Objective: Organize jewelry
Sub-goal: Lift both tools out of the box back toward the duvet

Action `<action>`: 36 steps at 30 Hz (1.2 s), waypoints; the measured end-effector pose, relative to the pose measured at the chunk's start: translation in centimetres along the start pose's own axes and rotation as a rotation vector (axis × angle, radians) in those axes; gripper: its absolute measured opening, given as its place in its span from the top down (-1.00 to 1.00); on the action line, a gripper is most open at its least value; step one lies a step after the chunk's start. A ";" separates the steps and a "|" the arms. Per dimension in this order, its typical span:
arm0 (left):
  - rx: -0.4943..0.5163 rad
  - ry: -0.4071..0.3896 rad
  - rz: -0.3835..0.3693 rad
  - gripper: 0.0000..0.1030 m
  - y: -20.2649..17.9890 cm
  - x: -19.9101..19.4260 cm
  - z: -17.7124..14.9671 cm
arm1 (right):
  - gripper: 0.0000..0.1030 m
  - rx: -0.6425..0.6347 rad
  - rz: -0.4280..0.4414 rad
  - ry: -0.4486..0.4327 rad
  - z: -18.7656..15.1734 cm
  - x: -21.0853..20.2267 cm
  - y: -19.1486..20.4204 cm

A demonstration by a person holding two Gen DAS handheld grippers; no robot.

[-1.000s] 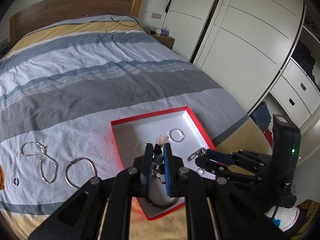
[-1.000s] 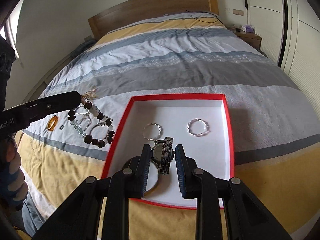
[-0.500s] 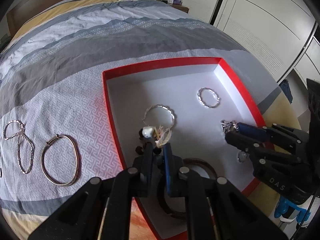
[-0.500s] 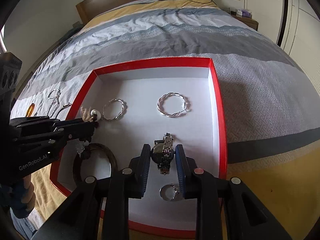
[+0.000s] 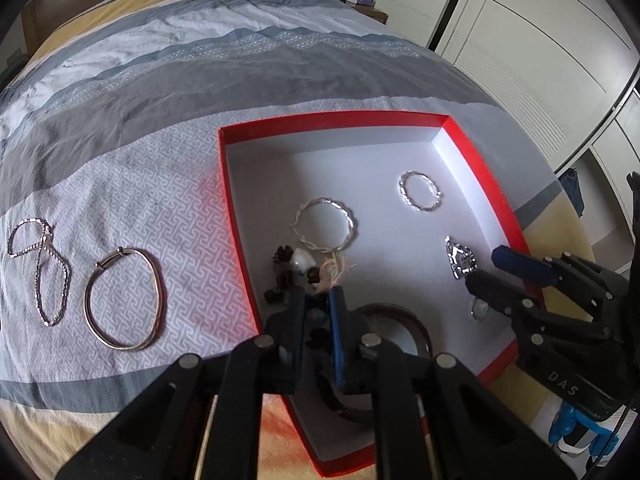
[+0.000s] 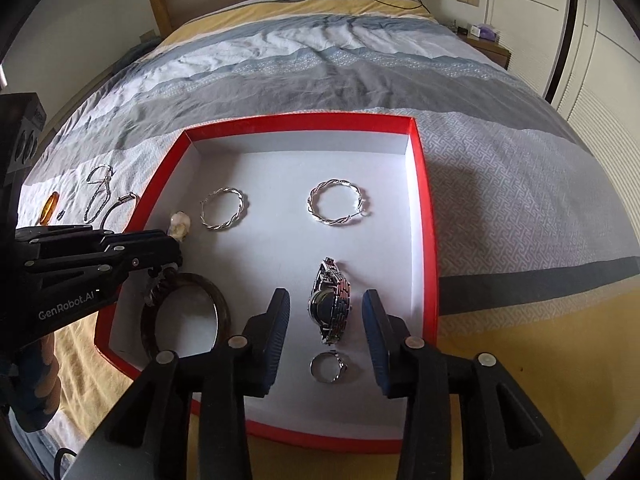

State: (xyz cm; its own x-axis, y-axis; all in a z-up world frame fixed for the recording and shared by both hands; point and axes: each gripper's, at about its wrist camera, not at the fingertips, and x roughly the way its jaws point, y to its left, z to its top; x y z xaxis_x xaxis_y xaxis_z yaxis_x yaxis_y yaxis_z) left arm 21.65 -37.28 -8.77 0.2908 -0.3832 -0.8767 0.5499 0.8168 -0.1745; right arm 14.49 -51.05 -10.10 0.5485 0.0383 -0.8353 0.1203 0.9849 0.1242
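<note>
A red box (image 5: 234, 200) (image 6: 424, 208) with a white floor lies on the bed. In it are two twisted silver hoops (image 6: 223, 213) (image 6: 337, 208), a silver watch (image 6: 330, 306), a ring (image 6: 327, 366) and a dark bangle (image 6: 184, 316). My left gripper (image 5: 318, 304) is shut on a beaded bracelet (image 5: 294, 266) whose beads rest on the box floor at its left side. My right gripper (image 6: 326, 312) is open around the watch, which lies on the box floor between the fingers.
On the bedcover left of the box lie a gold bangle (image 5: 124, 300), a silver chain (image 5: 40, 268), an amber ring (image 6: 49, 208) and a small ring. A wardrobe (image 5: 540, 40) stands to the right of the bed.
My right gripper has opened and let the watch go onto the box floor. My left gripper has lowered the beaded bracelet so that its beads lie in the box.
</note>
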 end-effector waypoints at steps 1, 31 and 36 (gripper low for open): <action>0.001 -0.003 -0.003 0.77 -0.1 -0.3 -0.1 | 0.27 0.000 -0.004 -0.005 -0.1 -0.4 0.1; -0.025 -0.172 0.101 0.59 6.2 -20.4 -14.3 | 0.21 0.008 0.034 -0.196 -6.4 -18.3 11.5; -0.093 -0.196 0.180 0.59 9.0 -23.7 -18.0 | 0.21 -0.015 0.070 -0.213 -7.8 -19.7 14.6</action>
State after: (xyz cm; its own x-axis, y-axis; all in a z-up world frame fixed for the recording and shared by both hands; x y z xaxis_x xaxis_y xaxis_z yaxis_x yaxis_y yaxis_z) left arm 5.63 -13.05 2.31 0.5283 -0.2967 -0.7955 0.4038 0.9120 -0.0720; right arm -1.00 -36.10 4.02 0.7179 0.0721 -0.6924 0.0641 0.9835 0.1690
